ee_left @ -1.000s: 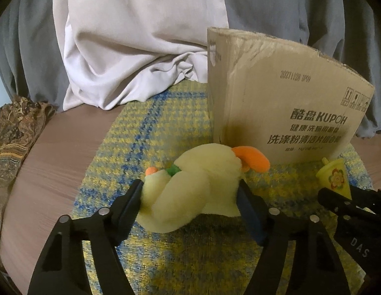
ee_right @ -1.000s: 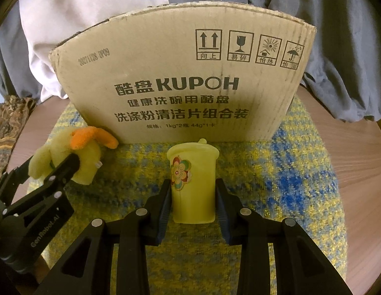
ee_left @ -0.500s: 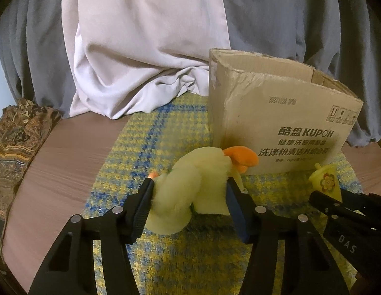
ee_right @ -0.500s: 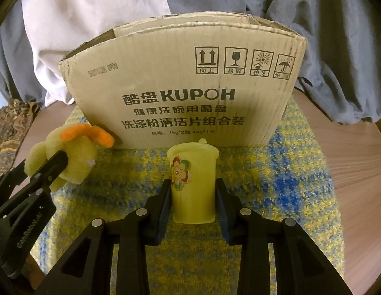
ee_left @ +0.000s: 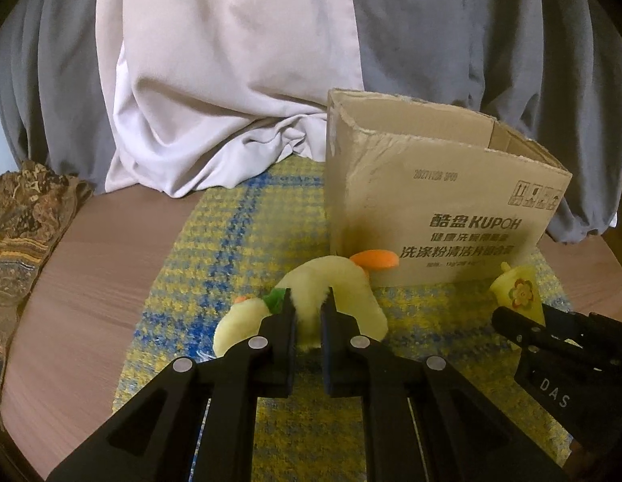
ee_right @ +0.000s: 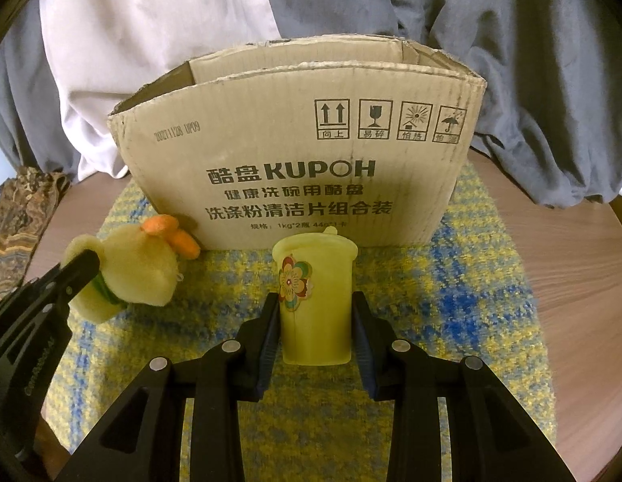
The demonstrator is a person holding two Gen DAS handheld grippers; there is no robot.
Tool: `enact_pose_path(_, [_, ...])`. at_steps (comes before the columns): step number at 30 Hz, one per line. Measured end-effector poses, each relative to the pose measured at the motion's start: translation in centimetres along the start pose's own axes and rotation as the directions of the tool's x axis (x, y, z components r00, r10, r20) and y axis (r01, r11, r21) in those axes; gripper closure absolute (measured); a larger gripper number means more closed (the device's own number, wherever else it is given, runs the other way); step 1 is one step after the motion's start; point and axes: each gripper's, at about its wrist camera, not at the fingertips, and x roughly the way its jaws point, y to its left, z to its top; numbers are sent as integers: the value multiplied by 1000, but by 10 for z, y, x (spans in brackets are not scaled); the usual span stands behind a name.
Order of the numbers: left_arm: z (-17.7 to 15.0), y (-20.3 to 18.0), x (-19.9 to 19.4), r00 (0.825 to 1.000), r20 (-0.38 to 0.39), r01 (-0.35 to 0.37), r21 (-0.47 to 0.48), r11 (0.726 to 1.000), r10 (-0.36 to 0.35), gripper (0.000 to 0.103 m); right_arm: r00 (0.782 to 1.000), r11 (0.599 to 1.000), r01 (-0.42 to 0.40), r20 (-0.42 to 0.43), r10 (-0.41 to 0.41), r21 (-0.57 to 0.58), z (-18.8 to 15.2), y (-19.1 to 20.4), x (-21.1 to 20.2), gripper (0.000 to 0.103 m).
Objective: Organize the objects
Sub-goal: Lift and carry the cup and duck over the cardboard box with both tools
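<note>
A yellow plush duck [ee_left: 351, 285] with an orange beak lies on the yellow-and-blue woven mat [ee_left: 238, 241], in front of the cardboard box [ee_left: 431, 209]. My left gripper [ee_left: 309, 301] is closing on the duck's middle, and its pads squeeze the plush to a narrow waist. The right wrist view shows the same duck [ee_right: 138, 269] with the left gripper [ee_right: 86, 265] clamped on it. A yellow plastic cup [ee_right: 315, 281] with a flower sticker stands upright, and my right gripper [ee_right: 315, 313] is shut on its lower half. The box [ee_right: 295, 160] is open at the top; its inside is hidden.
The mat lies on a round wooden table [ee_left: 90, 281]. White and grey drapes [ee_left: 230, 80] hang behind the box. A brown patterned cloth [ee_left: 21, 221] covers the table's left edge. The two grippers stand side by side, close together, in front of the box.
The left jaws went from wide around the duck to squeezed tight on its middle, and the left gripper rose a little. The right gripper kept its hold on the cup.
</note>
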Motion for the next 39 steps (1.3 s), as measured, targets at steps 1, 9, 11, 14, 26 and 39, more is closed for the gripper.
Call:
enact_pose_path(1, [0,-1,-1,1000,3,-1,2,1000,1,92,1000,1000,-1,1,1,0,-1,0,-1,69])
enact_pose_path(9, [3,-3,-11,1000,22,2,9,1000,-2,92,1000,1000,-1,28,1,2,1,2,-8,69])
enact_pose_path(11, [5,-4,-14,1000,30,2,9,1000,-2,93,999,1000,0,41,0,1,1,3,-13,69])
enact_pose_path(14, [8,-5,-21,999,45,2,12,1000,-3,92,998,1000,2,65,-2,-1,4,3,-23,69])
enact_pose_path(26, [24,-10,-51,995,99,16,21,1000,-18,92,982,1000,4,190,0,-21,17,5,-74,69])
enact_pose_path(39, [51,-24,-89,983,178,47,49,998,-55,92,956,1000,1,293,6,-23,37,2,-124,69])
